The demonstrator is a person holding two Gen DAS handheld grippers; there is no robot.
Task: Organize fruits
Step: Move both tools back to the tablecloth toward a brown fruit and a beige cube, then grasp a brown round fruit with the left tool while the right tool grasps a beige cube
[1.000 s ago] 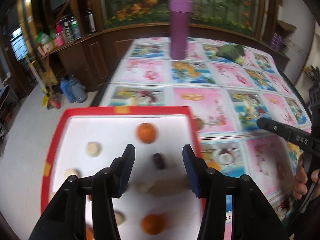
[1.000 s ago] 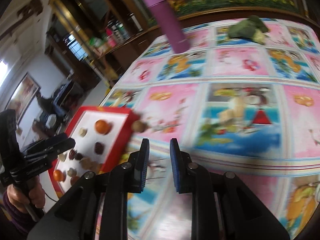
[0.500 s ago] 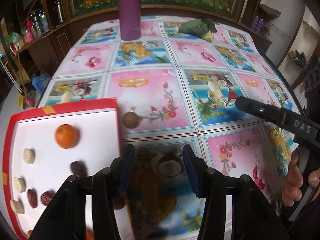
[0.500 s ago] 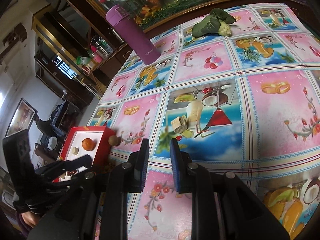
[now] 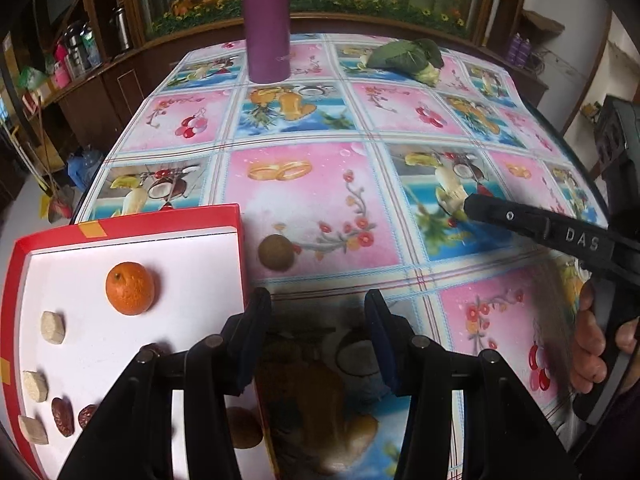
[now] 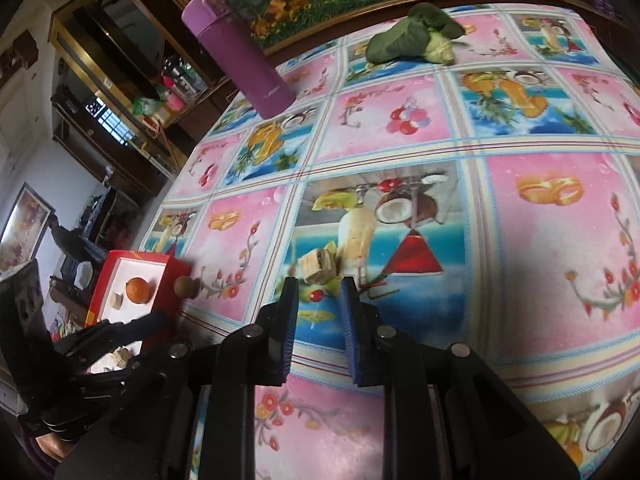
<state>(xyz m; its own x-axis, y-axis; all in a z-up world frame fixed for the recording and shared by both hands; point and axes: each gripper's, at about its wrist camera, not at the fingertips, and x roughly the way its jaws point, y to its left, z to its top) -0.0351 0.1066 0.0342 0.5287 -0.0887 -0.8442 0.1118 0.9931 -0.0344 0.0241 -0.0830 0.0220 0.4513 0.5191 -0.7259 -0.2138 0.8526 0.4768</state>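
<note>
A red box (image 5: 240, 232) with a white floor holds an orange (image 5: 129, 288), beige chunks (image 5: 53, 327) and dark dates (image 5: 63, 417). A brown round fruit (image 5: 275, 253) lies on the tablecloth just right of the box; it also shows in the right wrist view (image 6: 185, 287). A beige chunk (image 6: 319, 265) lies on the cloth just ahead of my right gripper (image 6: 318, 294), which is open and empty. My left gripper (image 5: 317, 312) is open and empty, low over the cloth beside the box's right wall. The right gripper shows from the side in the left wrist view (image 5: 472, 208).
A purple flask (image 5: 267, 20) stands at the far side of the table. A green leafy vegetable (image 5: 404, 58) lies far right. The tablecloth (image 5: 320, 188) has a busy fruit print. Wooden cabinets and shelves stand beyond the table.
My left gripper swung right, from over the box to the cloth beside it. My right gripper moved forward to the beige chunk and opened a little.
</note>
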